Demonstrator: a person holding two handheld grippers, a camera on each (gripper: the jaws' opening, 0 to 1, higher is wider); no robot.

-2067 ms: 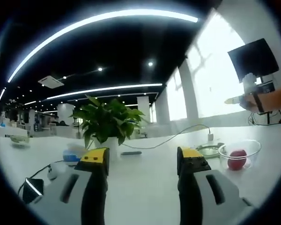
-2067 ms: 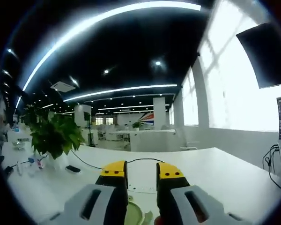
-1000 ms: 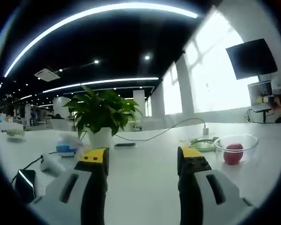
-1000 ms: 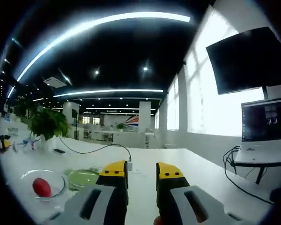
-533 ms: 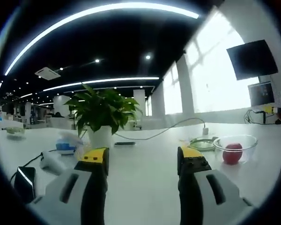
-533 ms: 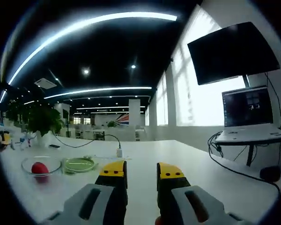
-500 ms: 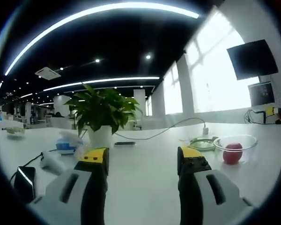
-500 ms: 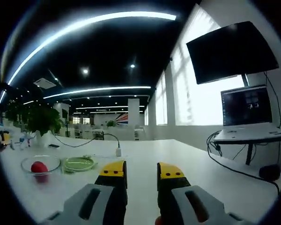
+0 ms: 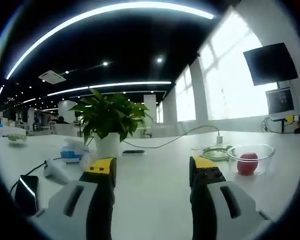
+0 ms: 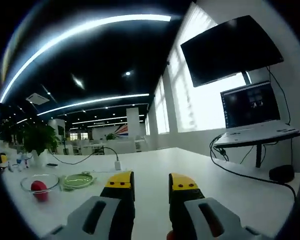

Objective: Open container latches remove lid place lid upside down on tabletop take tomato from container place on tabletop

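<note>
A clear container (image 9: 252, 159) without its lid stands on the white tabletop (image 9: 155, 175), to the right of my left gripper (image 9: 152, 165). A red tomato (image 9: 247, 163) lies inside it. The green lid (image 9: 217, 152) rests on the table just beside it. My left gripper's jaws stand wide apart with nothing between them. In the right gripper view the container (image 10: 39, 184), the tomato (image 10: 38, 187) and the lid (image 10: 77, 180) are far off to the left. My right gripper (image 10: 151, 181) is open by a narrow gap and holds nothing.
A potted plant (image 9: 110, 122), a blue-and-white object (image 9: 72, 152), a white device (image 9: 52, 170) and a phone (image 9: 25, 187) sit on the left. A laptop (image 10: 255, 115), a wall screen (image 10: 230, 47), cables (image 10: 240, 170) and a mouse (image 10: 282, 172) are to the right.
The right gripper view has swung to the right, so the container and lid now sit farther left and smaller in it. The left gripper view has hardly shifted.
</note>
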